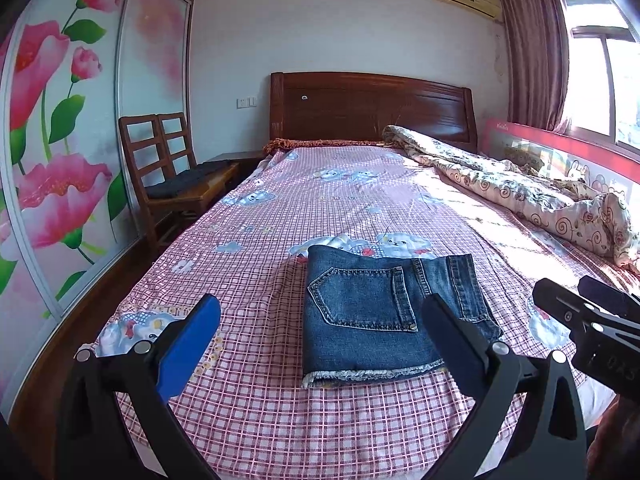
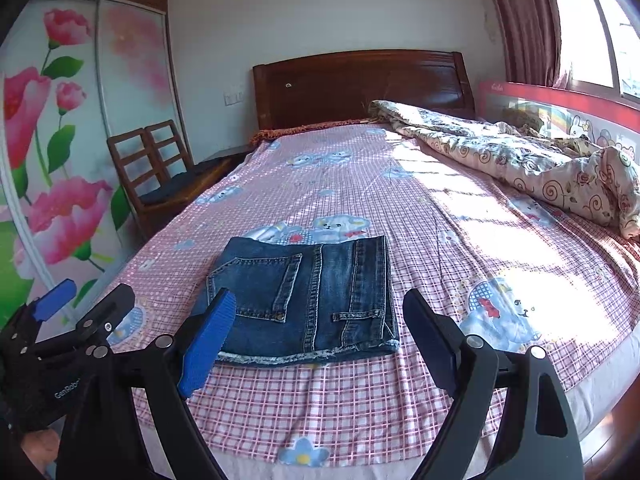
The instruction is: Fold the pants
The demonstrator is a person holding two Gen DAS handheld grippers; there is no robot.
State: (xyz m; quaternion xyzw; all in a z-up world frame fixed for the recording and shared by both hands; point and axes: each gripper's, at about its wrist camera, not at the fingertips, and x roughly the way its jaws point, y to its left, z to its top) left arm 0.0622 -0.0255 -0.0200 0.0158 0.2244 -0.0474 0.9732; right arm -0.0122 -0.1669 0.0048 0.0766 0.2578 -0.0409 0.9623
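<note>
Checked cotton sheet (image 2: 360,392), folded denim pants (image 2: 308,296)

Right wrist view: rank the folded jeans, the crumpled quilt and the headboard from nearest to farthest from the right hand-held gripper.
1. Folded jeans, on the checked sheet just ahead of the right hand-held gripper, slightly left of centre.
2. Crumpled quilt, farther up the bed along its right side.
3. Headboard, at the far end against the wall.
</note>
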